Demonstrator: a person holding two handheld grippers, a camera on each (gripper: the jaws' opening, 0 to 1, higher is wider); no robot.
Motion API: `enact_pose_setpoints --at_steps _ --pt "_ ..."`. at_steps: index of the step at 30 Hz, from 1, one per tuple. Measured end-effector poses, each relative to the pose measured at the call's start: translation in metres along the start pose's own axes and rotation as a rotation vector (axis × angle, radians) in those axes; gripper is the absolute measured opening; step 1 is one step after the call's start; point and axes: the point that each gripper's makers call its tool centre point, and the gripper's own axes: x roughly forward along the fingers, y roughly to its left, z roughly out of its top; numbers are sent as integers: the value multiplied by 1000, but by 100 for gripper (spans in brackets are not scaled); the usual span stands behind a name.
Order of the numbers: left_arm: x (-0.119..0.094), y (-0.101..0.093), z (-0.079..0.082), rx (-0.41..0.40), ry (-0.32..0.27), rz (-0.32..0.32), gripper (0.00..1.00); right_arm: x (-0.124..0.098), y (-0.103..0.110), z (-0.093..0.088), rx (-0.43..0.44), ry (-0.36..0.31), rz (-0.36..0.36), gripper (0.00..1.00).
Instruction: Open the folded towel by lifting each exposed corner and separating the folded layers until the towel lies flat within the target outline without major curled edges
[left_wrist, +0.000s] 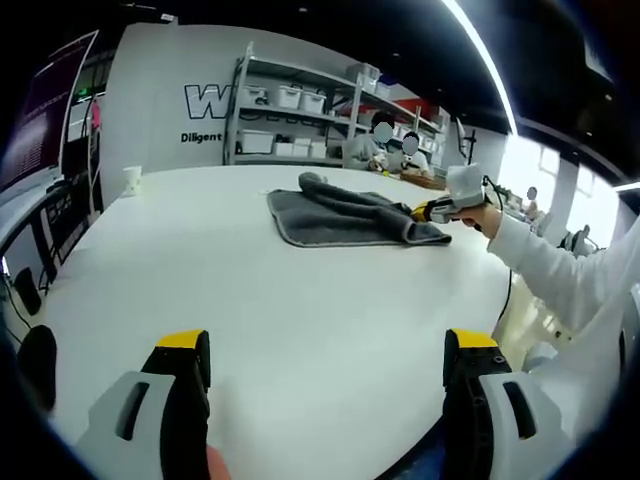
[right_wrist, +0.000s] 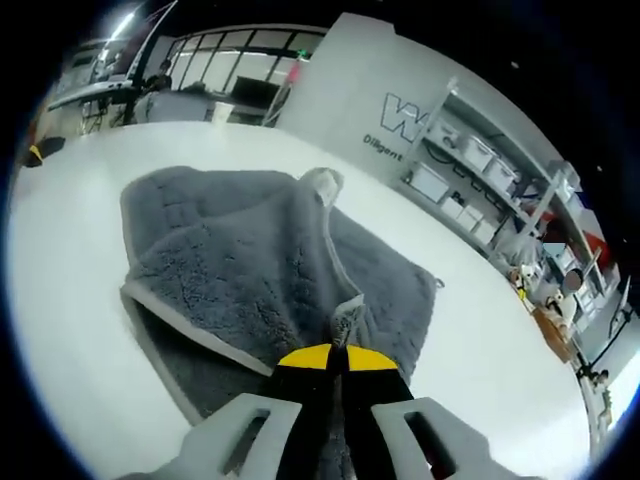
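Two grippers are mine: my right gripper (right_wrist: 337, 352) has its jaws pinched together on a corner of the grey towel (right_wrist: 250, 270), with a bit of the pale hem sticking up between the yellow tips. My left gripper (left_wrist: 325, 345) hangs with jaws spread wide, holding nothing, over the bare near part of the white table (left_wrist: 300, 300). From there the towel (left_wrist: 345, 215) lies rumpled and partly folded toward the table's far edge, right gripper (left_wrist: 432, 211) at its corner, a cup (left_wrist: 132, 180) at the far left.

wall lettering (left_wrist: 215, 101) is partly hidden behind the shelving (left_wrist: 300, 120).
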Motion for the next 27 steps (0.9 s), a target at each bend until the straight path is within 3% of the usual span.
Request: enact_pose_setpoints --at_steps 27 --pt "2 2 -3 -5 9 -1 96 -13 -29 -30 36 39 -65 0"
